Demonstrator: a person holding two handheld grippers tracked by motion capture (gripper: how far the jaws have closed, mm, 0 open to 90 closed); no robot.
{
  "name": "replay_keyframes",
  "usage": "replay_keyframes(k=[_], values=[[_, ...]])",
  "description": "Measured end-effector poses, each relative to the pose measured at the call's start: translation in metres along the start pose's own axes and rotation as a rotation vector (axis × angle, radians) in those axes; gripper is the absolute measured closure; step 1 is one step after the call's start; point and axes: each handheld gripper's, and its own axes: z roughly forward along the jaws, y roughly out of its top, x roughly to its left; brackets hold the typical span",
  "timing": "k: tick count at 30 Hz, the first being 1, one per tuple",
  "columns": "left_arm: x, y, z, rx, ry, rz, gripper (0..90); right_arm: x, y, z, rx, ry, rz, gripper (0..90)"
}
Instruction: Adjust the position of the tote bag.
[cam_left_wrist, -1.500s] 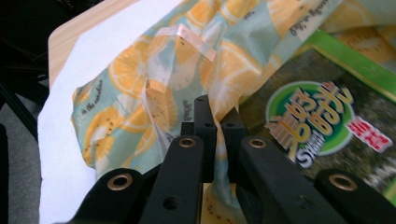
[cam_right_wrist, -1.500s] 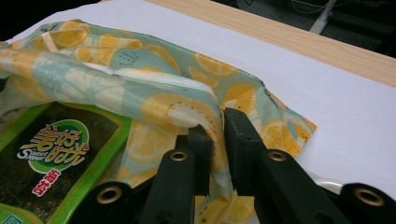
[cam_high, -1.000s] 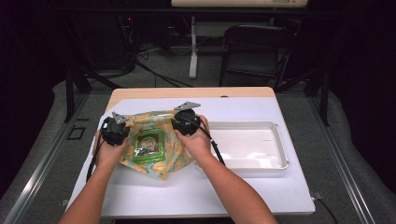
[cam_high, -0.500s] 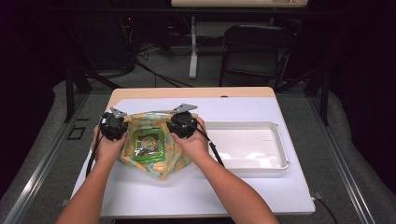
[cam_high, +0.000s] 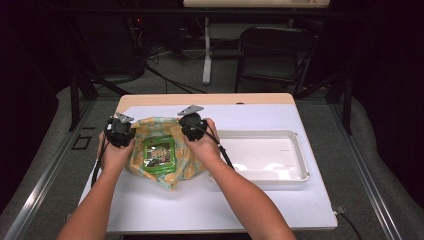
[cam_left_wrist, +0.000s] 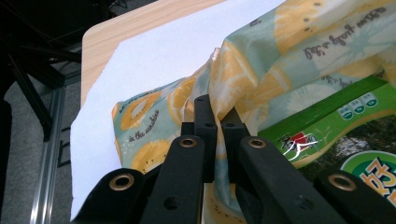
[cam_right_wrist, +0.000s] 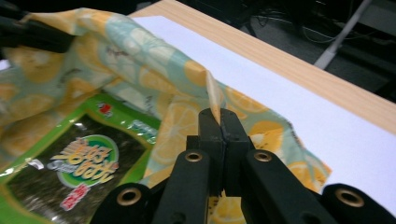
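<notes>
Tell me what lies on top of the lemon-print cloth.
A green seaweed snack packet lies on the lemon-print cloth, label up. Whatever is beneath the packet and cloth is covered.

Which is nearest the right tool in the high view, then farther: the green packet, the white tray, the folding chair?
From the right tool:
1. Green packet, just left of it, lying on the lemon-print bag.
2. White tray, to its right on the table.
3. Folding chair, beyond the table's far edge.

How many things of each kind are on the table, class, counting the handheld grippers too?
Grippers: 2, left gripper and right gripper
Lemon-print bag: 1
Green snack packet: 1
White tray: 1
Total: 5
</notes>
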Motion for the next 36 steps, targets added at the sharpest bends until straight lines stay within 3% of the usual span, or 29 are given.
replay_keyframes(k=[6, 16, 18, 25, 30, 36], values=[[0.005, 0.002, 0.006, 0.014, 0.006, -0.019, 90.0, -0.007, 0.009, 0.012, 0.029, -0.041, -0.014, 90.0], [0.002, 0.006, 0.022, 0.057, 0.014, -0.023, 90.0, -0.021, 0.005, 0.036, 0.105, -0.059, 0.027, 89.2], [0.003, 0.005, 0.027, 0.066, 0.007, -0.030, 90.0, -0.022, 0.003, 0.040, 0.116, -0.059, 0.043, 88.8], [0.001, 0.003, 0.036, 0.101, 0.002, -0.026, 89.8, -0.024, -0.001, 0.048, 0.160, -0.080, 0.029, 88.1], [0.003, 0.000, 0.042, 0.125, -0.019, -0.066, 89.6, -0.024, -0.005, 0.053, 0.170, -0.073, 0.048, 87.1], [0.004, -0.003, 0.045, 0.157, -0.030, -0.070, 89.7, -0.021, -0.008, 0.057, 0.185, -0.068, 0.049, 86.9]])
